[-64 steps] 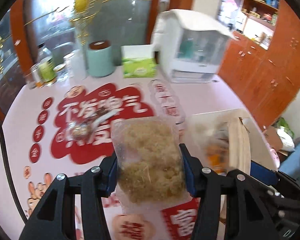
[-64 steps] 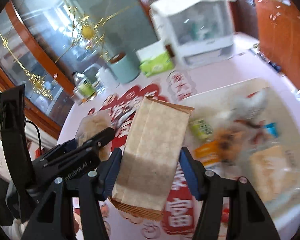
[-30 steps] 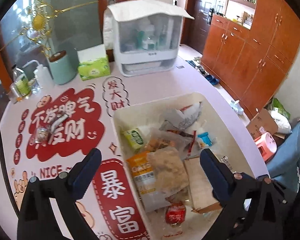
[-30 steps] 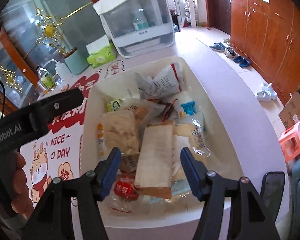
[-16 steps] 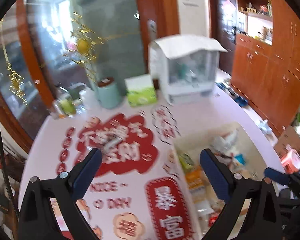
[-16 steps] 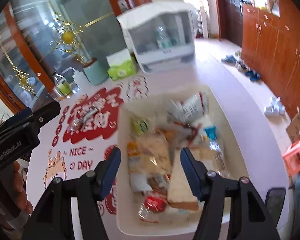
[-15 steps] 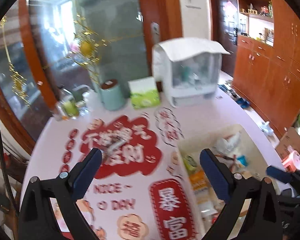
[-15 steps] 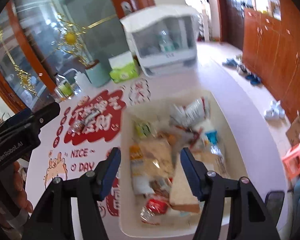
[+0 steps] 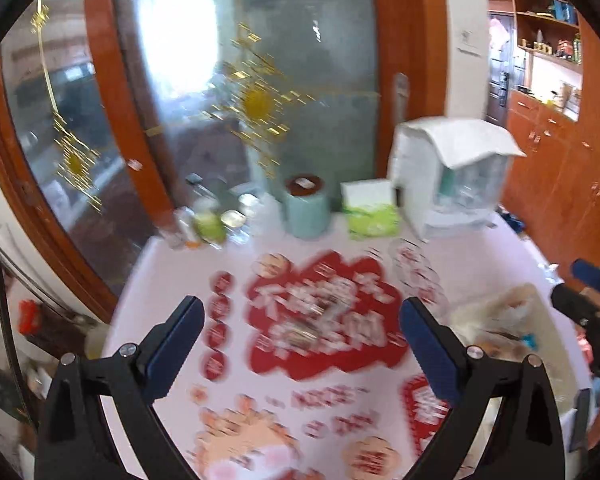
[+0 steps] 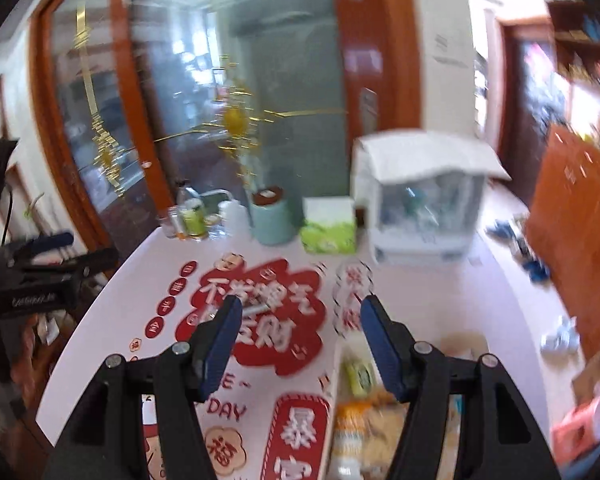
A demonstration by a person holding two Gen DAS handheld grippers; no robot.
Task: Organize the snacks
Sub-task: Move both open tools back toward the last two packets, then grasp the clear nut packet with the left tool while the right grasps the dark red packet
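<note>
A small clear-wrapped snack (image 9: pixel 320 312) lies on the red patch of the pink table mat; it also shows in the right wrist view (image 10: pixel 252 308), just past my right gripper's left finger. A white bin (image 9: pixel 548 380) with several snack packets sits at the table's right side, and shows in the right wrist view (image 10: pixel 336 392) below the fingers. My left gripper (image 9: pixel 300 312) is open wide and empty, held above the table. My right gripper (image 10: pixel 298 312) is open and empty above the bin's near-left corner.
Along the table's back edge stand a teal canister (image 9: pixel 305 208), a green tissue box (image 9: pixel 372 212), a white lidded organiser (image 9: pixel 452 180) and small jars (image 9: pixel 208 224). A glass door is behind. Orange cabinets (image 9: pixel 572 184) are at right. Both views are motion-blurred.
Both grippers let go of their packets into the bin, then rose and swung left and back. The views now face the table's back and the mat.
</note>
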